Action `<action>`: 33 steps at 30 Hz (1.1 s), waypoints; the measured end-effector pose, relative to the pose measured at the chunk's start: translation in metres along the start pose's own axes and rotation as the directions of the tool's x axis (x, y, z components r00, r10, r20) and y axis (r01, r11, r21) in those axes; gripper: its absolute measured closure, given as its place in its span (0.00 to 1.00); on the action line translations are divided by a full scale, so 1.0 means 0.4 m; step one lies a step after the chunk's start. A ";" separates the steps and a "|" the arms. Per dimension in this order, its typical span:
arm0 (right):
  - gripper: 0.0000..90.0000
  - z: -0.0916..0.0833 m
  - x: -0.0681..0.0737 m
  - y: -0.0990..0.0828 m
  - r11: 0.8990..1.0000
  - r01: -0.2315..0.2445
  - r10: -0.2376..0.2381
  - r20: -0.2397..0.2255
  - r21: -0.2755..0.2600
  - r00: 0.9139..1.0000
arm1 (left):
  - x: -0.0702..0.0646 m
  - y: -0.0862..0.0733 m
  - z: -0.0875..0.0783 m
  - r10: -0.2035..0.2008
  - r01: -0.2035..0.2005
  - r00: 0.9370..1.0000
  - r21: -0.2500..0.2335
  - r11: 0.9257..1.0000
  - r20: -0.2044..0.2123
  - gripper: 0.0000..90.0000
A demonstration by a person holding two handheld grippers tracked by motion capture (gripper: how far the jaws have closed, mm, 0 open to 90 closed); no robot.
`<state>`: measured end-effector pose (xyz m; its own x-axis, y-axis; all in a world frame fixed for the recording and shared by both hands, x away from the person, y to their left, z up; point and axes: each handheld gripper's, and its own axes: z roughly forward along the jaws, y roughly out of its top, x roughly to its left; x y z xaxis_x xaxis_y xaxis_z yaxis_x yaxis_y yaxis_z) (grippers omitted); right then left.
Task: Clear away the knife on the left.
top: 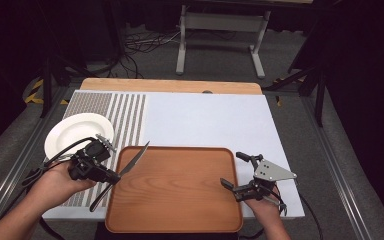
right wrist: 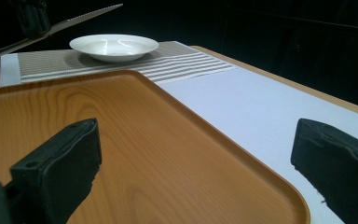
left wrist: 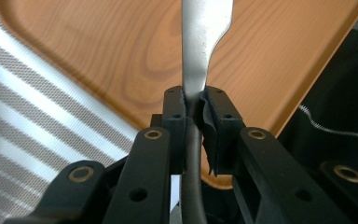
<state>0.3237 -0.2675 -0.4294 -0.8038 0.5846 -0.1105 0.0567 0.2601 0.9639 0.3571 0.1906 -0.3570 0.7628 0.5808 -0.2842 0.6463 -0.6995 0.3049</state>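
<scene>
Wooden tray [top: 180, 192] is sitting at the near edge of the worktop [top: 210, 117], and the left claw [top: 111, 176] is gripping a table knife [top: 130, 165] by the neck where blade meets handle, jaws clamped tight on it. Knife is hanging over the tray's left rim, blade pointing up and away, dark handle trailing back toward the person. Right claw [top: 228, 185] is hovering at the tray's right edge with its jaws standing wide apart, nothing between them. White plate [top: 78, 132] is resting on the striped placemat [top: 111, 120] just left of the tray.
</scene>
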 end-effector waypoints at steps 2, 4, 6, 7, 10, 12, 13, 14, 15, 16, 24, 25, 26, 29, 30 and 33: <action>0.03 -0.001 0.000 0.000 1.000 -0.001 0.001 0.001 -0.002 1.000 | -0.003 0.006 0.007 -0.009 0.009 1.000 -0.001 1.000 0.008 0.89; 0.03 -0.002 -0.001 0.000 1.000 -0.001 0.001 0.001 -0.004 1.000 | -0.005 0.009 0.013 -0.013 0.013 1.000 -0.003 1.000 0.009 0.89; 0.03 -0.002 -0.001 0.000 1.000 0.000 0.000 0.000 -0.004 1.000 | -0.007 0.013 0.019 -0.027 0.027 1.000 -0.007 1.000 0.014 0.89; 0.03 -0.002 -0.001 0.000 1.000 0.001 -0.001 0.001 -0.003 1.000 | -0.008 0.014 0.022 -0.029 0.029 0.999 -0.011 1.000 0.016 0.89; 0.03 -0.003 -0.001 0.000 1.000 0.002 -0.002 0.000 -0.004 1.000 | -0.012 0.020 0.032 -0.054 0.054 0.998 -0.010 0.998 0.021 0.89; 0.03 -0.003 -0.001 0.001 1.000 0.003 -0.003 0.000 -0.004 1.000 | -0.015 0.024 0.042 -0.060 0.061 0.998 -0.008 0.998 0.026 0.89; 0.03 -0.003 -0.001 0.001 1.000 0.003 -0.003 0.001 -0.003 1.000 | -0.018 0.025 0.047 -0.066 0.067 0.997 -0.005 0.998 0.030 0.89; 0.03 -0.003 -0.001 0.001 1.000 0.003 -0.003 0.001 -0.002 1.000 | -0.020 0.027 0.052 -0.066 0.066 0.997 -0.004 0.998 0.034 0.89; 0.03 -0.004 -0.001 0.001 1.000 0.004 -0.004 0.001 -0.003 1.000 | -0.023 0.029 0.056 -0.074 0.074 0.997 -0.002 0.997 0.036 0.89; 0.03 -0.004 -0.001 0.001 1.000 0.004 -0.004 0.001 -0.003 1.000 | -0.024 0.031 0.060 -0.063 0.063 0.997 -0.002 0.998 0.034 0.89; 0.02 -0.006 -0.001 0.001 1.000 0.007 -0.007 -0.001 -0.004 1.000 | -0.027 0.040 0.097 -0.085 0.086 0.995 -0.003 0.996 0.043 0.89; 0.03 -0.006 -0.001 0.001 1.000 0.007 -0.007 -0.001 -0.004 1.000 | -0.026 0.039 0.104 -0.088 0.088 0.995 -0.007 0.996 0.043 0.89; 0.02 -0.007 -0.001 0.001 1.000 0.007 -0.007 -0.001 -0.005 1.000 | -0.025 0.040 0.108 -0.088 0.088 0.995 -0.008 0.996 0.045 0.89; 0.03 -0.007 -0.001 0.002 1.000 0.008 -0.008 -0.002 -0.006 1.000 | -0.024 0.040 0.125 -0.102 0.102 0.994 -0.009 0.995 0.045 0.89; 0.02 -0.007 -0.001 0.002 1.000 0.008 -0.008 -0.002 -0.006 1.000 | -0.025 0.041 0.129 -0.103 0.104 0.994 -0.008 0.995 0.046 0.89; 0.03 -0.007 -0.001 0.002 1.000 0.008 -0.008 -0.003 -0.006 1.000 | -0.026 0.042 0.143 -0.117 0.118 0.991 -0.008 0.993 0.058 0.89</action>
<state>0.3222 -0.2697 -0.4278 -0.8060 0.5801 -0.1177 0.0467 0.2606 0.9643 0.3588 0.1490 -0.4009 0.6793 0.6336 -0.3702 0.7318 -0.6229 0.2766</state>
